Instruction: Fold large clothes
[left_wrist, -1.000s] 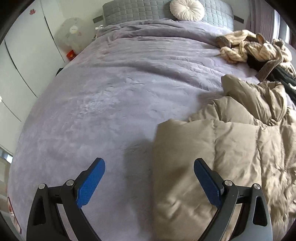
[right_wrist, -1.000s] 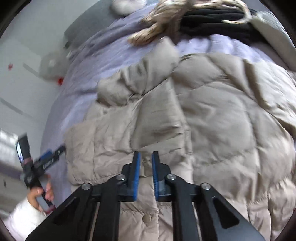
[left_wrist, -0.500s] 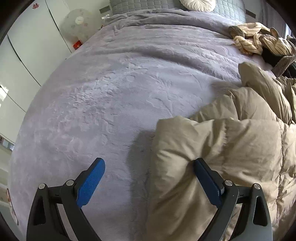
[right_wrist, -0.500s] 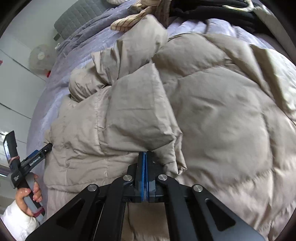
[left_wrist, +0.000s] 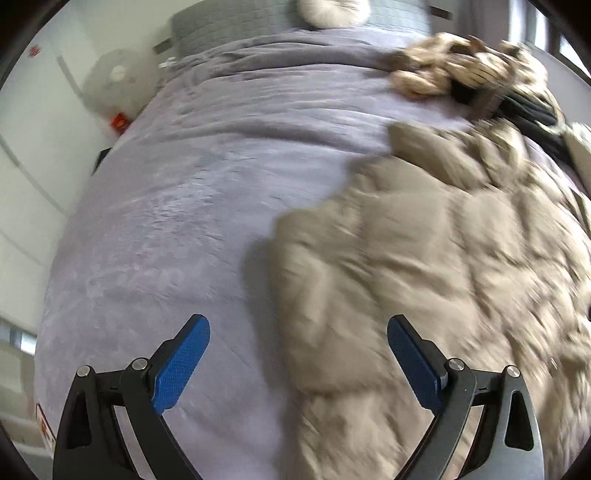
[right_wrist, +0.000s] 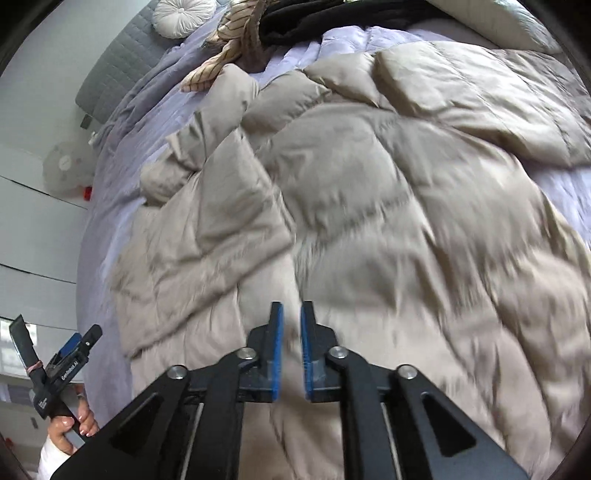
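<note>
A large beige puffer jacket (left_wrist: 424, 258) lies spread on the bed, one panel folded over its middle (right_wrist: 221, 221). My left gripper (left_wrist: 298, 321) hangs open and wide above the jacket's left edge, with nothing between its fingers. It also shows in the right wrist view as the left gripper (right_wrist: 74, 347), held by a hand (right_wrist: 70, 428) at the bed's side. My right gripper (right_wrist: 291, 306) hovers over the jacket's lower middle. Its jaws are opening, with a narrow gap and no fabric pinched between the pads.
A lavender bedspread (left_wrist: 166, 203) covers the bed. A heap of striped and black clothes (left_wrist: 461, 77) lies at the far right near the grey headboard (left_wrist: 229, 26). A round white cushion (right_wrist: 183, 14) rests there. A fan (left_wrist: 110, 81) and white cupboards stand to the left.
The right gripper's jaws closed fully, then parted a little, and it slid across the jacket. The left gripper drew back and up from the jacket's edge, staying open.
</note>
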